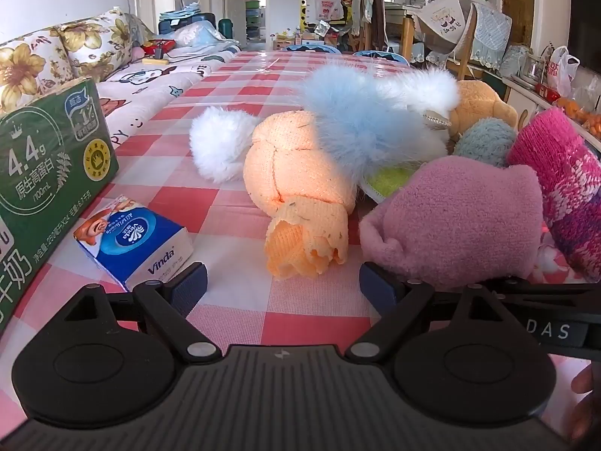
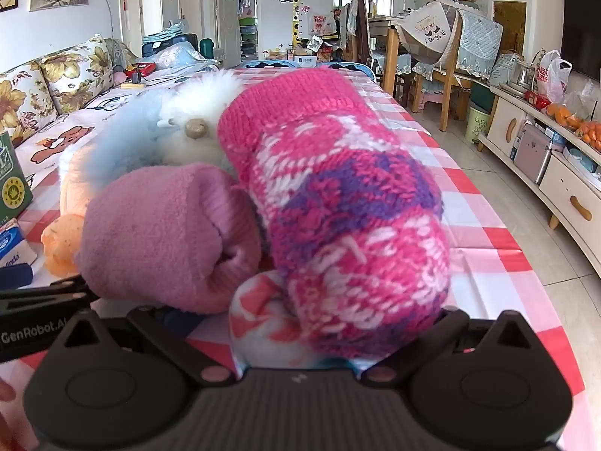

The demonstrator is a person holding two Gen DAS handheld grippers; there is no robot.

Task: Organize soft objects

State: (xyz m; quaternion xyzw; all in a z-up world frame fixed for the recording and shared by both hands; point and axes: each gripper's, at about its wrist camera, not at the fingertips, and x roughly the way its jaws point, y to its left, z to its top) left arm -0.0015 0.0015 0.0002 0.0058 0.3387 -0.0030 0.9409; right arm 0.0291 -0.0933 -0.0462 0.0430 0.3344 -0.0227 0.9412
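Left wrist view: the left hand-held gripper (image 1: 281, 282) is held wide over a red-and-white checked worktop (image 1: 233, 203). Soft things are heaped ahead: a knotted orange knit cloth (image 1: 296, 173) and a pink fleece sock (image 1: 454, 218). The right hand-held gripper (image 2: 311, 323), spread wide, is largely hidden by a magenta patterned knit sock (image 2: 345, 203).

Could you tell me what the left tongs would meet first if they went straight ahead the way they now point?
Most likely the rolled orange cloth, which lies on the checked tablecloth almost centred between the open left tongs. The pink fleece roll sits by the right-hand finger and might brush it; depth is hard to judge.
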